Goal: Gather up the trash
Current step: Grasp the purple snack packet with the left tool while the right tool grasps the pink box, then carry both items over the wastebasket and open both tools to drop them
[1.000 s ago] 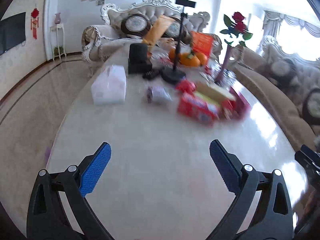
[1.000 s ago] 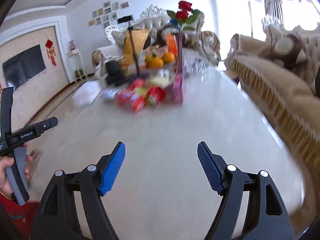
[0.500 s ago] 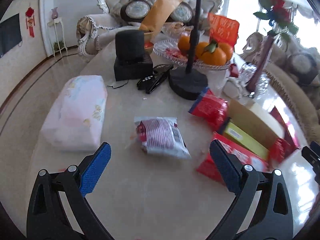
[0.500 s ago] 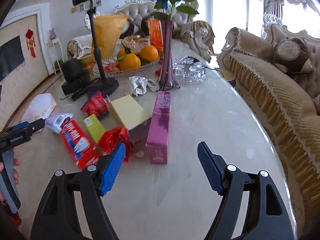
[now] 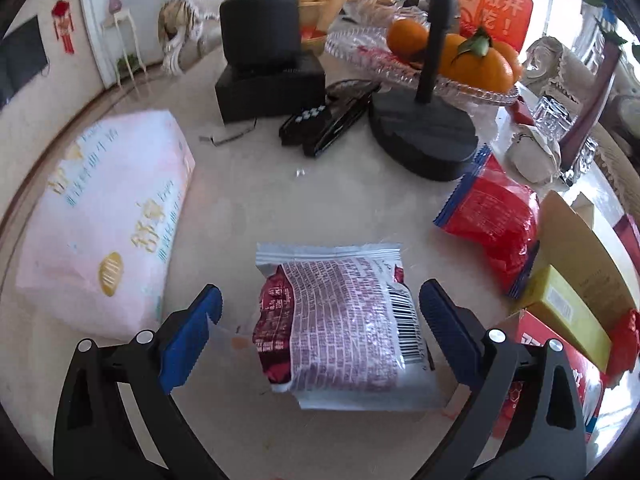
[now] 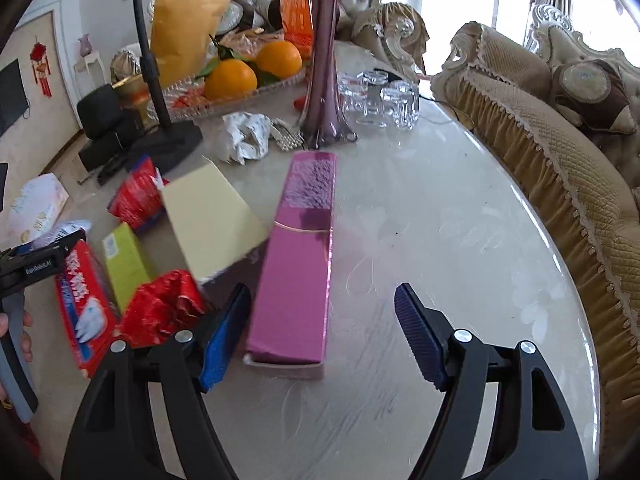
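Between the spread fingers of the left gripper [image 5: 320, 328] a silver and dark-red snack wrapper [image 5: 340, 320] is seen lying flat on the pale marble worktop [image 5: 240, 208], with a gap left on either side, so nothing is grasped. Outside the left finger [image 5: 192, 332] a pink pack of tissues [image 5: 108, 216] is found, close to that finger. Beyond the right finger [image 5: 444, 336] a red snack bag [image 5: 492, 220], a yellow box [image 5: 568, 312] and a red and white box [image 5: 560, 376] are gathered. Farther ahead of the fingertips a black stand base [image 5: 424, 136], two black remotes [image 5: 324, 124] and a glass dish of oranges [image 5: 460, 60] are set. The right gripper [image 6: 320, 336] is likewise held released, empty, its fingers apart over the worktop. Between them, nearer the left finger [image 6: 226, 336], the near end of a long pink box [image 6: 300, 264] is placed; whether that finger touches it cannot be told. Just outside that finger crumpled red foil [image 6: 164, 308] is piled, with a cream box [image 6: 212, 220] ahead of it. Straight ahead, past the pink box, a purple vase [image 6: 324, 68], crumpled white paper [image 6: 244, 136] and clear glasses [image 6: 380, 96] are stood. At the left edge of the right wrist view the left gripper's body is visible, held by a hand [image 6: 24, 332].
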Tool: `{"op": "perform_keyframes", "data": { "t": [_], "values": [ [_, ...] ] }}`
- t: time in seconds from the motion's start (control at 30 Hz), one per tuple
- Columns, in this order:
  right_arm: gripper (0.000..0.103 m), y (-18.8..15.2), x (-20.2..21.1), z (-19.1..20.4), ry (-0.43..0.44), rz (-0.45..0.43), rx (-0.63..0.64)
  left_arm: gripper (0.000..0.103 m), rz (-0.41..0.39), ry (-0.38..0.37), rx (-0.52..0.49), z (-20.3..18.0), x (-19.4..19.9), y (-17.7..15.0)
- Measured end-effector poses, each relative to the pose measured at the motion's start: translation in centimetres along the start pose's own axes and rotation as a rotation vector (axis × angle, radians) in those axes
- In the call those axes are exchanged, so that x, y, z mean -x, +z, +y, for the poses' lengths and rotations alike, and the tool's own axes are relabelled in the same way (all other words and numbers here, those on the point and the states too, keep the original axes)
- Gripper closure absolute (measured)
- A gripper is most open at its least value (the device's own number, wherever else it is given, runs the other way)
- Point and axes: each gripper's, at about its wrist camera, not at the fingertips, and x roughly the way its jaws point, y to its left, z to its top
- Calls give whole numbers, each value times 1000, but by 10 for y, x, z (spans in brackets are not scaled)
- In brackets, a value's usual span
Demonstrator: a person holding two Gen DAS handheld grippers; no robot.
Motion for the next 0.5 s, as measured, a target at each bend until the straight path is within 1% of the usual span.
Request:
{"op": "perform_keyframes", "data": {
  "t": [0.07,0.1,0.13,0.17,0.23,0.3,0.4,0.5],
  "values": [
    [36,-1,-4,-3,9,12,-7,18,-9,3,3,1,2,-1],
    [50,-2,-6,-4,20,18,-14,31,-17,-2,-13,-1,4,-1],
    [68,-3,-7,-5,32,26,-18,43,-16,-4,-21,-1,5,-1],
    [76,-4,-7,-6,45,30,-28,47,-11,2,-30,-2,7,-2],
    [77,-8,-3,-7,38,26,-35,51,-5,-13,-29,0,11,-4],
    [77,-10,3,-9,50,15,-49,52,-14,-20,-16,3,18,-7],
    [77,-15,21,-16,33,-20,-76,52,-45,-31,-6,6,37,-14],
    [77,-20,43,-23,36,-59,-103,52,-94,-48,-2,7,69,-20]
  ]
}}
